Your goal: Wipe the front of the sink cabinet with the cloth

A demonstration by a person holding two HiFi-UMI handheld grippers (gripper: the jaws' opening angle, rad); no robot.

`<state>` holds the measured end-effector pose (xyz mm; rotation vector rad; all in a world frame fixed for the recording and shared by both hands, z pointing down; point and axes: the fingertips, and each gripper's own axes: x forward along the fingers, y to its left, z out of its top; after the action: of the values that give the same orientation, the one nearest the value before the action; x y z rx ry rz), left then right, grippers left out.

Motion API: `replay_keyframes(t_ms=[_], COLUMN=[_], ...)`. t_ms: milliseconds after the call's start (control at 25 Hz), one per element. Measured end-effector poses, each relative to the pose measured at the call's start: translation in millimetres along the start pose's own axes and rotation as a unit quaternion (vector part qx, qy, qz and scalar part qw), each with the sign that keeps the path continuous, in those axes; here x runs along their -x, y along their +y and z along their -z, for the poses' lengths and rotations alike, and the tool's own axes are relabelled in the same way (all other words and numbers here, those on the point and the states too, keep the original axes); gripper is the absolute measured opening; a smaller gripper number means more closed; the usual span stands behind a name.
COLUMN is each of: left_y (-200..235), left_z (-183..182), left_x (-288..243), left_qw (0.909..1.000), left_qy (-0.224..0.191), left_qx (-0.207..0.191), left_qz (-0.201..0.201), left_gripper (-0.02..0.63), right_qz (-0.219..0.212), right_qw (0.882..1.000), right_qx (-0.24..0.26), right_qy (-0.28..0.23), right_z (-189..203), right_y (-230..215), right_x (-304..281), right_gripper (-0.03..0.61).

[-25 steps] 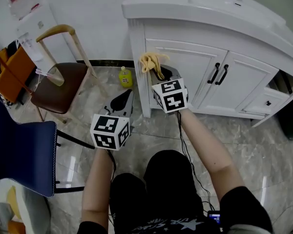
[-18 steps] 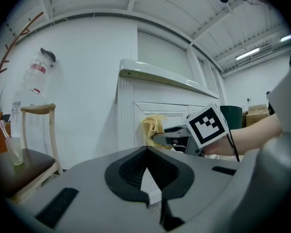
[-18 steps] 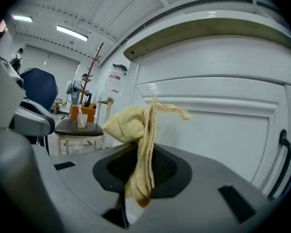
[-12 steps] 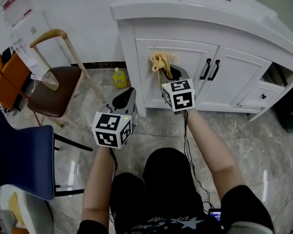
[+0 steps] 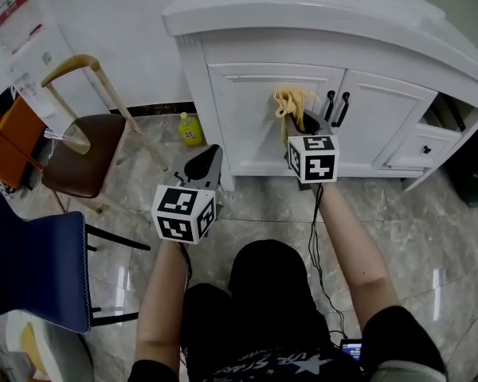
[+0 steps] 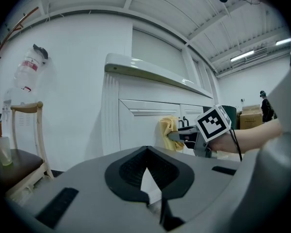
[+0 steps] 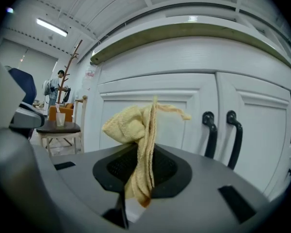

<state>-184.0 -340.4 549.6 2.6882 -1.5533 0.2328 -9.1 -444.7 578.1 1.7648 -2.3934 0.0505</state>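
Observation:
A yellow cloth bunches against the left door of the white sink cabinet, close to the pair of black door handles. My right gripper is shut on the cloth, which sticks up from between its jaws a short way in front of the door panel. My left gripper hangs lower and to the left, near the cabinet's left corner, shut with nothing in it. In the left gripper view the cloth and the right gripper show against the cabinet front.
A wooden chair with a brown seat stands left of the cabinet. A small yellow bottle sits on the marble floor by the wall. A blue chair back is at the near left. A drawer hangs open at the cabinet's right end.
My right gripper has carried the cloth rightward across the cabinet's left door, from its left edge to beside the black handles. The left gripper has stayed about where it was.

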Motion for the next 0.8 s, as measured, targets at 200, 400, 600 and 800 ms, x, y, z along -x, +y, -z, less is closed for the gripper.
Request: replay_keyframes(t_ms=[200,400,600,800], left_y=[-7,-13,-21,-10], left_z=[0,-1,5,9], left_x=[-4,-9,-13,-10], left_qw=[1.0000,0.9999,0.9997,0.9997], left_qy=[-0.002,-0.008,-0.003,-0.001], left_qx=[-0.001,0.006,0.010,0.020], left_qz=[0.007,0.013,0.023,0.010], left_gripper=[0.014,0.014,0.014,0.014], right_qz=[0.039,0.066,0.078,0.030], right_qw=[0.999,0.997,0.996,0.999], right_qx=[-0.025,-0.046,-0.041,-0.035], right_qy=[0.005,0.011,0.012,0.002], right_z=[8,15,17,15], right_y=[-32,-51,-54,-20], right_x=[13,22,27,23], right_gripper=[0.084,0.083,0.083,0.083])
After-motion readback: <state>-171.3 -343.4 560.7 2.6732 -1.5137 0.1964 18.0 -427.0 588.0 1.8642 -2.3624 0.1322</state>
